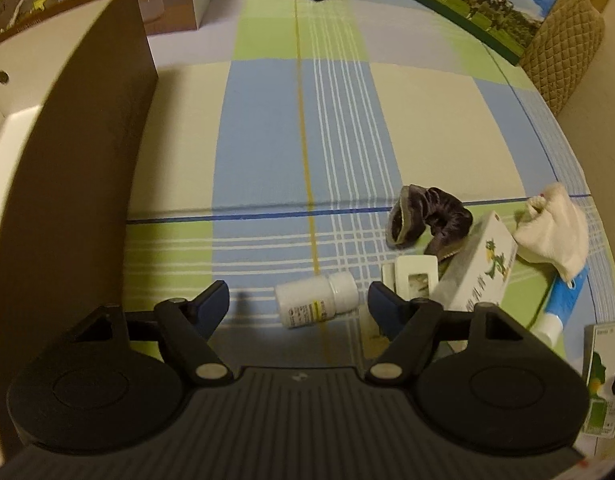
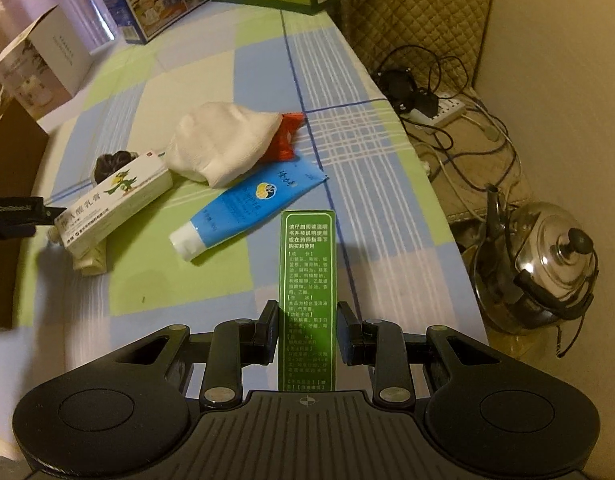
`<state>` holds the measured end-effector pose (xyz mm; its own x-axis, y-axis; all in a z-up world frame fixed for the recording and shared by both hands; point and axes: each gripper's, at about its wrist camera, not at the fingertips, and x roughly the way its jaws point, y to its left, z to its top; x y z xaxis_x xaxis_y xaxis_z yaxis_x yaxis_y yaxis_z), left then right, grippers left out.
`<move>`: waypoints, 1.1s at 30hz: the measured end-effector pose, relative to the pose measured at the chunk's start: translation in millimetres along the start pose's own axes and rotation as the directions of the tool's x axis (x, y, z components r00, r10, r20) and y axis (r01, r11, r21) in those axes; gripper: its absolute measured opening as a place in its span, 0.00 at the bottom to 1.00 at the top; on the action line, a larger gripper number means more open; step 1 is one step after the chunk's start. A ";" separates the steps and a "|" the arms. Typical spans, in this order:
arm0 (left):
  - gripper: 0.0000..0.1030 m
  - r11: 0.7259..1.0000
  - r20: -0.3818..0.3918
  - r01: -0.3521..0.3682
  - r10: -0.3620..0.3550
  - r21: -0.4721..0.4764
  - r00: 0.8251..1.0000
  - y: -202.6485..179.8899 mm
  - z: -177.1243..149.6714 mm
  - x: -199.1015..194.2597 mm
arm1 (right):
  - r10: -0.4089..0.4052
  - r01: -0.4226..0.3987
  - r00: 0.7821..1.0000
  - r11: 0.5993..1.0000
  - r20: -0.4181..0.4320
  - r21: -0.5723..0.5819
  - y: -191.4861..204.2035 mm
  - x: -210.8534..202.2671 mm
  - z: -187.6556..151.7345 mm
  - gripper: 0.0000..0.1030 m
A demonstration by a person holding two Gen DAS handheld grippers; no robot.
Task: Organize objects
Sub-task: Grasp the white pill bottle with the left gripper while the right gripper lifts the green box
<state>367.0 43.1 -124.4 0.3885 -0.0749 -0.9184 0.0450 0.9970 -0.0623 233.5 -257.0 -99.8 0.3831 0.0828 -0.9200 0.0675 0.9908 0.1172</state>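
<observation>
You are in a home: the surface wears a checked cloth, a metal kettle and a power strip sit on the floor, and milk cartons and a medicine bottle lie about.

Plaid-covered table carries pill bottle, scrunchie, blue tube, cloth.

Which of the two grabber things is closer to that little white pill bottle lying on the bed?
Left. The left gripper hangs open right over the white pill bottle. The right gripper is off to the side, shut on a green box.
</observation>
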 end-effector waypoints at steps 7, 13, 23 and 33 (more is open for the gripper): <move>0.45 0.999 -0.024 0.025 -0.026 -0.034 0.999 5.3 -0.5 15.6 | 0.004 -0.004 1.000 1.000 -0.001 0.004 -1.6 4.6 -1.4 0.26; 0.40 0.999 0.036 -0.003 0.001 0.033 0.999 1.2 -6.0 9.1 | -0.008 0.008 1.000 1.000 -0.019 -0.016 0.5 10.2 0.8 0.26; 0.40 1.000 0.114 -0.009 0.006 0.029 0.993 7.0 -16.1 -32.9 | -0.023 0.022 1.000 0.998 -0.014 -0.056 5.9 13.6 -0.9 0.26; 0.40 0.998 0.186 0.051 -0.054 0.021 0.981 14.0 -32.5 -84.9 | 0.026 -0.023 0.999 0.998 0.046 -0.066 15.0 -14.7 2.4 0.26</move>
<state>304.7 63.9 -59.9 0.5497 -0.1306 -0.8251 0.0838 0.9913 -0.1011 231.1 -243.6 -83.7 0.4263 0.1032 -0.8987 -0.0018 0.9936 0.1132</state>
